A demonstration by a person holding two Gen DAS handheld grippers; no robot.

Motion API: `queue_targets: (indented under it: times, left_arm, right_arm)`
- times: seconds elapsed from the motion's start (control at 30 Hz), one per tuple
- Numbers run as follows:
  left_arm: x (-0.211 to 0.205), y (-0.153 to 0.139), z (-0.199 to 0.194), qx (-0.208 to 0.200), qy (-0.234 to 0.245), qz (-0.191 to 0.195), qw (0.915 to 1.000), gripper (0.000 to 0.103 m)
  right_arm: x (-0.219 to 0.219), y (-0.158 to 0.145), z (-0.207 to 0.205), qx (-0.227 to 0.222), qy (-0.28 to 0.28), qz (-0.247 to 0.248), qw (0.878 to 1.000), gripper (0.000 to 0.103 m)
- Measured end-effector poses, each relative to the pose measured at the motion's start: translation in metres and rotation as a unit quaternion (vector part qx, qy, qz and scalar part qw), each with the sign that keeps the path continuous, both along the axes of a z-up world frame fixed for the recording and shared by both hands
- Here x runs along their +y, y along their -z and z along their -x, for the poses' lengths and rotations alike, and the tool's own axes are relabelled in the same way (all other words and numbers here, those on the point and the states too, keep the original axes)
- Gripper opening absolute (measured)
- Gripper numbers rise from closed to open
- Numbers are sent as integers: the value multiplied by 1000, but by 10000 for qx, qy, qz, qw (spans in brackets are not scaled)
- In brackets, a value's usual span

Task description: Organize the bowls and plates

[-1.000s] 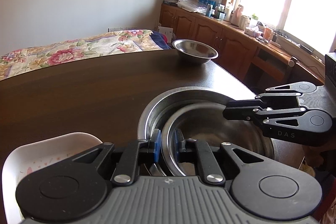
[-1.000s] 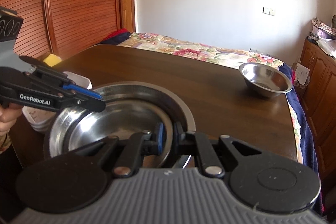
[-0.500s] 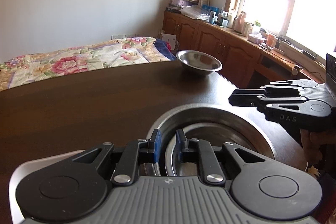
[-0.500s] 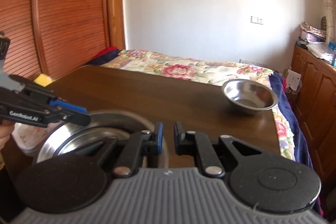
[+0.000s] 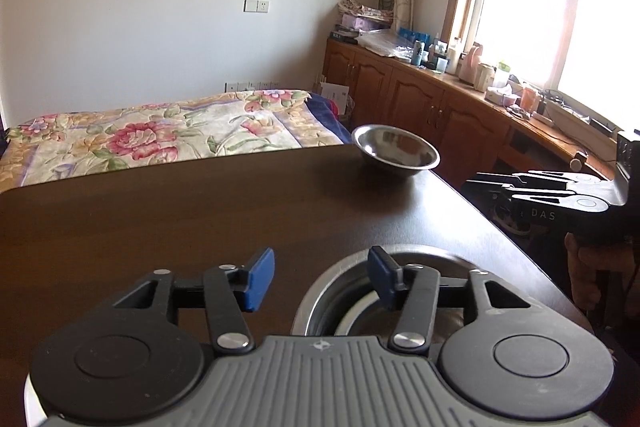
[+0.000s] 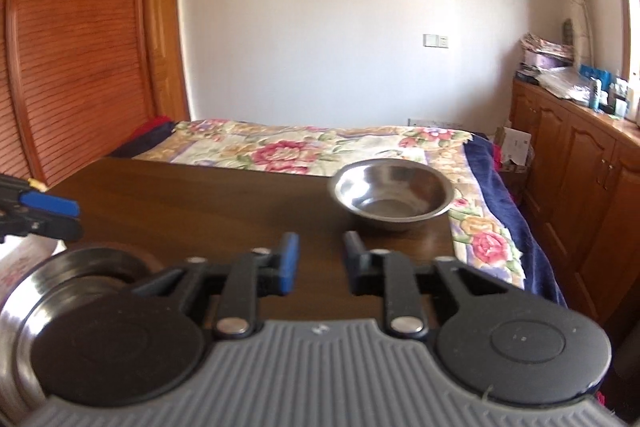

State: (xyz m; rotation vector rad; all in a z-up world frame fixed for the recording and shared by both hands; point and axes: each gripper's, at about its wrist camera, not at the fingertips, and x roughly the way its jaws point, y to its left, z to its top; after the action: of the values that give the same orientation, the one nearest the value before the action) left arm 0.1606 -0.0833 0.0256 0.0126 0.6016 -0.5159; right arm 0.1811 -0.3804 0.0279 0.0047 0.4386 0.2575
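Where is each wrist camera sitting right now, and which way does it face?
Left wrist: behind the open left gripper, facing across the table toward the bed and window; the right gripper and the hand holding it show at right.
Right wrist: behind the open right gripper, facing the bed and the wooden doors; the left gripper's tip shows at left.
Shared: the lone steel bowl and the nested steel bowls.

My right gripper (image 6: pixel 318 263) hangs empty, jaws parted, over the dark wooden table (image 6: pixel 200 203); a round steel bowl (image 6: pixel 391 195) sits near the far edge.
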Motion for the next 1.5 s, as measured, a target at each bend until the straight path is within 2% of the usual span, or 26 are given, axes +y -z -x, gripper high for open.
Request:
queue_targets:
  times: [0.23,0.33,0.4,0.53,0.73,0.97,1.17,1.4,1.5]
  left_arm:
    - [-13,-11,-13,-161,-48,-105,9998,78]
    - [-18,-15,-20,-215,-66,-61,9997,82]
    - [-22,-18,-26,-226,-78,-67,9997,84]
    - [-35,-25,-37,-306,-93,-176,9993,86]
    - [-54,-35,-49,-415,3,-137,9990,86]
    - [-77,-39,-64,-453,74,-212,9987,87]
    - [-94,-36,-84,-295,141,-78,9994,87]
    - [-116,-25,-112,24,175,-135,9998,86]
    - [-123,-27,-122,167,215,44,9996,85]
  right_arm:
    - [-22,3,-19,-60,300,76,9995,38]
    - [-30,5,-30,-52,381,79,9992,40]
    - [-31,7,-37,-55,412,109,9991,45]
    - [-37,8,-52,-29,477,86,9988,47]
    - [-46,8,-75,-2,647,-1,9979,48]
    - [-50,18,-98,219,764,-190,9967,48]
    - [-54,27,-105,387,867,-217,9952,48]
    - [-58,31,-111,635,859,-476,9931,48]
    - [-57,32,-114,726,820,-586,9923,44]
